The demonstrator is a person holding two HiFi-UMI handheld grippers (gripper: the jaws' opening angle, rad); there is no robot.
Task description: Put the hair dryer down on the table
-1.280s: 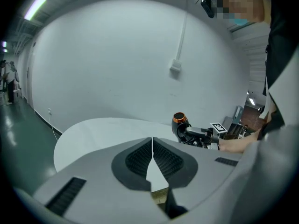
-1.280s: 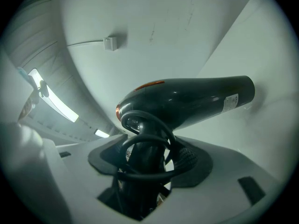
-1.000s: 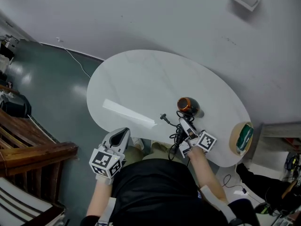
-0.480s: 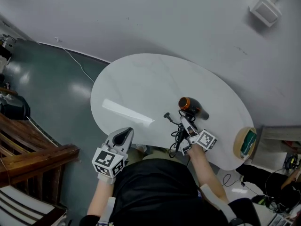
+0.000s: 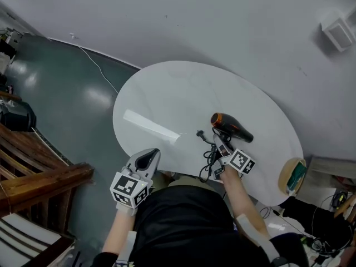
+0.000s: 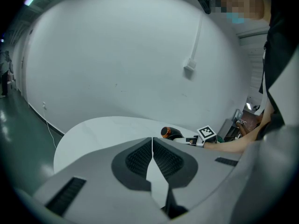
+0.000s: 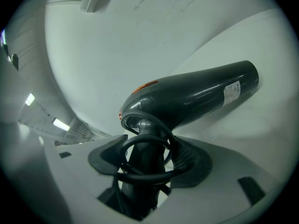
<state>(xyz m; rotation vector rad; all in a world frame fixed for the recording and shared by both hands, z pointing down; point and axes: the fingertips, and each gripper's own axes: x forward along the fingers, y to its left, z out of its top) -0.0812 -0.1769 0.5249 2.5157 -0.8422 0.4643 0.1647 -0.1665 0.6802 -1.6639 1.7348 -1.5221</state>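
Between the jaws of my right tongs [image 7: 149, 146] sits the hair dryer [image 7: 187, 99], clamped by its handle, barrel ahead low at the table [image 7: 261, 120] — its looped cord [image 7: 145, 178] could snag on release. My left tongs [image 6: 152, 160] — closed, empty.

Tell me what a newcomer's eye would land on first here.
The black hair dryer, orange at one end, its handle clamped in the right gripper at the near right of the white oval table, cord looped round it. Next, the left gripper, jaws shut and empty, off the table's near edge.
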